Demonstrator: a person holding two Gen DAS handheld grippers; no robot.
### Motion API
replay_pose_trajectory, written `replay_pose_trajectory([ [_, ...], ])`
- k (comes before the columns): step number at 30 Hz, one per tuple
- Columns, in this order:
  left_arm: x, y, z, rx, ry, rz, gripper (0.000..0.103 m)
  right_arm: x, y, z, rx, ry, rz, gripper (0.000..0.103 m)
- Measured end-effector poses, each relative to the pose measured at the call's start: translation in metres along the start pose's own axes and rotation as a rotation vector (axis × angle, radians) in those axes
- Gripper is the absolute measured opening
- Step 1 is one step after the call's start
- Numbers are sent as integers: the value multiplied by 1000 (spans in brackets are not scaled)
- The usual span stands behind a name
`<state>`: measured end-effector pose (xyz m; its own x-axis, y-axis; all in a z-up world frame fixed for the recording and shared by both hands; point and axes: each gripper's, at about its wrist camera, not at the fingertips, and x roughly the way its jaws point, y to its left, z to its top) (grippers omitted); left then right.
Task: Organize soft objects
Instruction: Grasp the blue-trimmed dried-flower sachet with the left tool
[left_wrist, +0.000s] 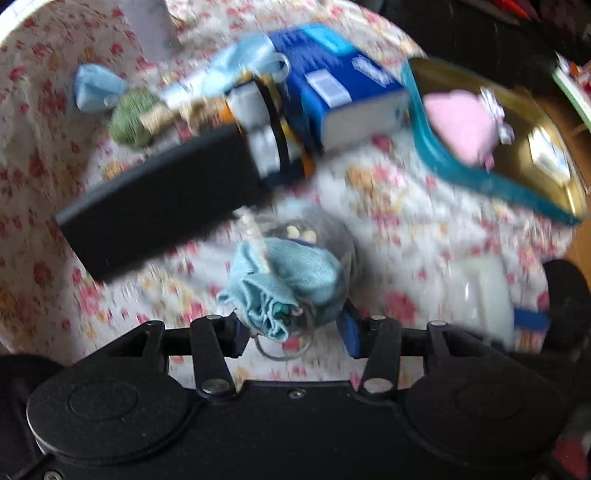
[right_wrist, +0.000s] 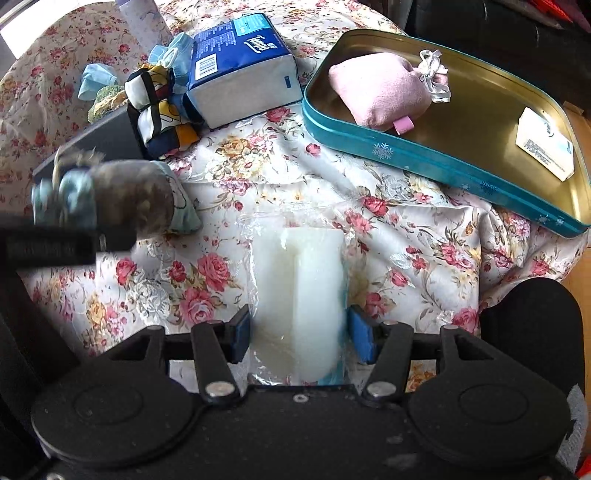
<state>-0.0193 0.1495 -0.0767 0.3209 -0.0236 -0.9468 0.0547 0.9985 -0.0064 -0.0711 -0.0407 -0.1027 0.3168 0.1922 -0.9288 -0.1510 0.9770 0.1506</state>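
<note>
My left gripper (left_wrist: 293, 334) is shut on a light blue cloth pouch (left_wrist: 284, 284) wrapped in clear film, held above the floral tablecloth (left_wrist: 406, 206); this view is blurred. My right gripper (right_wrist: 299, 338) is closed around a white soft block in clear plastic wrap (right_wrist: 299, 280). A teal tin tray (right_wrist: 391, 155) with a gold inside holds a pink pouch (right_wrist: 376, 88) and a white card (right_wrist: 545, 147). The pink pouch (left_wrist: 461, 122) and the tray (left_wrist: 461, 173) also show in the left wrist view. The left gripper with its pouch (right_wrist: 110, 199) shows blurred at the left of the right wrist view.
A blue tissue pack (right_wrist: 240, 62), a patterned folded cloth (right_wrist: 159, 114), a black box (right_wrist: 96, 144), a light blue mask (right_wrist: 92, 79) and a green yarn ball (left_wrist: 129, 118) lie at the far left. The table drops off at the right.
</note>
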Motion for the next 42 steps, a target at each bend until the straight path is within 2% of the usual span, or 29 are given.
replay_pose_trajectory([
  [1,0,-1,-3,11,12,-4,49,0,0,0,-4,4,-3,55],
  [3,-5,0,-10,14,8,-26,61,0,-1,-1,-5,7,-3,55],
  [5,-11,4,-12,-2,-17,-43,67,2,-2,-1,1,12,0,55],
  [10,-24,13,-5,-66,-60,-86,67,1,-2,0,10,12,4,57],
  [13,-38,19,-5,-99,-95,-135,73,0,-3,0,14,11,16,60],
  [16,-53,26,-8,-136,-128,-142,75,0,-5,1,20,14,29,61],
  [18,-62,31,-10,-146,-151,-128,77,-1,-5,2,23,13,35,62],
  [20,-65,34,-8,-142,-171,-97,83,-2,-5,2,24,6,37,64],
  [24,-55,30,-1,-99,-176,-11,84,-6,-6,4,33,-12,37,67],
  [31,1,0,-2,12,-119,81,84,-3,-12,9,40,-12,2,83],
  [36,31,-20,0,106,-76,183,86,6,-8,9,18,12,-11,84],
  [40,40,-22,5,115,-44,152,89,15,-2,9,3,36,-24,85],
  [42,44,-18,8,83,-30,148,98,18,2,7,-22,39,-47,85],
])
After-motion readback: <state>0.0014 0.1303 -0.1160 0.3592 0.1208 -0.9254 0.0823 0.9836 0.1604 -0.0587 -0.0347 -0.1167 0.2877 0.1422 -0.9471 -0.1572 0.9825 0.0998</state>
